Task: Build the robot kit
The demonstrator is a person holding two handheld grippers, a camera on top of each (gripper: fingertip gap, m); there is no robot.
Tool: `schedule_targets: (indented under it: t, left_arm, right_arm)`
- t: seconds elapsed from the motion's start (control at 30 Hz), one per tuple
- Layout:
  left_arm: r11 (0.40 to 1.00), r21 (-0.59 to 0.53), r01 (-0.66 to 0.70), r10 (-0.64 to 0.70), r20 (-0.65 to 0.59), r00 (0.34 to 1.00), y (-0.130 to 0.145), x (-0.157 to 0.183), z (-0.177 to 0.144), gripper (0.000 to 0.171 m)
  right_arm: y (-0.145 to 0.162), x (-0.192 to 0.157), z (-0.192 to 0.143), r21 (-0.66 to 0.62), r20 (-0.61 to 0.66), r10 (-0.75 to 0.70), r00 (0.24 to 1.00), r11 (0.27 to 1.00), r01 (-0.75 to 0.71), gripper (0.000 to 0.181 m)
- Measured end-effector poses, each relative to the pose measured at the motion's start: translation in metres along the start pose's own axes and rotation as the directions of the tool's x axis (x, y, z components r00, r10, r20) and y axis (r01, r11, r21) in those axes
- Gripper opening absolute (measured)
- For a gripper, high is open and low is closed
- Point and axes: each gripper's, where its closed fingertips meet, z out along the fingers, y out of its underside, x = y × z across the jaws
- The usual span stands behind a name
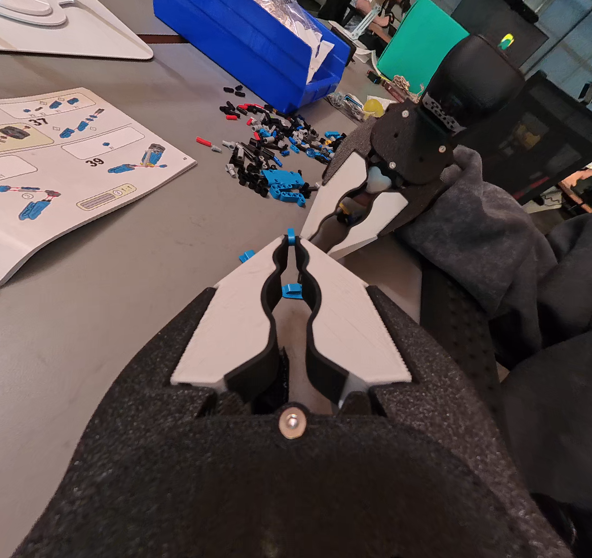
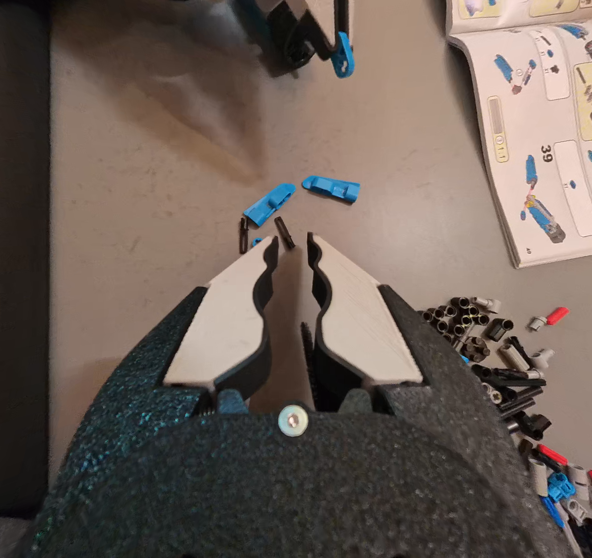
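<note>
My left gripper [image 1: 291, 239] is shut on a small blue beam [image 1: 291, 233], pinched at its tips above the grey table [image 1: 128, 286]. In the right wrist view it [image 2: 334, 30] comes in from the top with the blue beam [image 2: 343, 57] sticking out. My right gripper [image 2: 292, 238] is open, tips low over the table, with a loose black pin [image 2: 284, 235] lying between them. A second black pin [image 2: 243, 235] and two blue panel pieces [image 2: 269, 203] [image 2: 331, 189] lie just ahead. The right gripper [image 1: 320, 245] also shows close beside the left one's tips.
An open instruction booklet [image 1: 80, 158] [image 2: 528, 126] lies on the table. A pile of small black, grey, blue and red parts [image 1: 272, 152] [image 2: 496, 366] sits near a blue bin [image 1: 243, 30] holding a clear bag. A white stand base [image 1: 80, 30] is far left. A dark grey sleeve [image 1: 480, 238] is at right. Left tips to right tips: about 9 cm.
</note>
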Motion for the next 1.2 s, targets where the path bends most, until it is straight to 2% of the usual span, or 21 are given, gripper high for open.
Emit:
schedule_targets:
  t: [0.2, 0.4, 0.5, 0.6, 0.67, 0.73, 0.83, 0.9, 0.93, 0.97, 1.07, 1.2]
  left_arm:
    - [0.999, -0.027, -0.021, 0.021, -0.015, 1.0, 0.005, 0.006, 0.004, 0.003]
    - [0.999, -0.029, -0.022, 0.022, -0.014, 1.0, 0.005, 0.006, 0.005, 0.003]
    - [0.999, -0.021, -0.026, 0.027, 0.015, 1.0, 0.003, 0.0, 0.003, 0.003]
    - [0.999, 0.008, -0.042, 0.042, 0.038, 0.998, -0.003, -0.003, -0.002, 0.003]
    - [0.997, 0.022, -0.078, 0.076, 0.056, 0.995, -0.007, -0.004, -0.004, 0.003]
    - [0.993, 0.048, -0.109, 0.107, 0.053, 0.993, -0.012, -0.001, -0.006, 0.003]
    - [0.988, 0.113, -0.104, 0.104, 0.013, 0.995, -0.022, 0.006, -0.012, 0.003]
    - [0.982, 0.146, -0.118, 0.118, 0.01, 0.993, -0.028, 0.008, -0.016, 0.003]
    - [0.979, 0.159, -0.128, 0.128, 0.015, 0.992, -0.03, 0.009, -0.017, 0.003]
    - [0.977, 0.161, -0.143, 0.14, 0.029, 0.99, -0.031, 0.008, -0.018, 0.003]
    - [0.972, 0.126, -0.198, 0.184, 0.117, 0.976, -0.028, -0.002, -0.017, 0.003]
    - [0.953, 0.048, -0.298, 0.279, 0.244, 0.929, -0.023, -0.014, -0.016, 0.003]
  right_arm:
    - [0.007, 0.0, 0.007, -0.032, 0.014, 0.006, 1.0, 0.999, -0.005, 0.017]
    - [0.003, -0.003, 0.013, -0.03, 0.038, 0.016, 0.999, 0.999, -0.015, 0.005]
    - [0.0, 0.01, 0.014, -0.038, -0.039, 0.037, 0.999, 0.999, -0.038, 0.004]
    - [-0.03, 0.017, 0.003, 0.128, -0.011, 0.154, 0.988, 0.98, -0.151, 0.004]
    - [-0.054, 0.017, -0.008, 0.267, 0.091, 0.259, 0.962, 0.924, -0.274, 0.004]
    - [-0.068, 0.014, -0.014, 0.329, 0.255, 0.361, 0.897, 0.84, -0.431, 0.003]
    - [-0.085, 0.01, -0.024, 0.332, 0.539, 0.454, 0.709, 0.66, -0.674, 0.003]
    - [-0.094, 0.015, -0.033, 0.287, 0.686, 0.477, 0.55, 0.516, -0.807, 0.003]
    - [-0.095, 0.017, -0.034, 0.258, 0.726, 0.484, 0.489, 0.468, -0.845, 0.003]
    - [-0.093, 0.019, -0.031, 0.248, 0.72, 0.503, 0.478, 0.457, -0.854, 0.003]
    - [-0.088, 0.019, -0.019, 0.3, 0.584, 0.54, 0.606, 0.55, -0.779, 0.003]
    - [-0.089, 0.03, -0.017, 0.389, 0.424, 0.565, 0.708, 0.592, -0.706, 0.003]
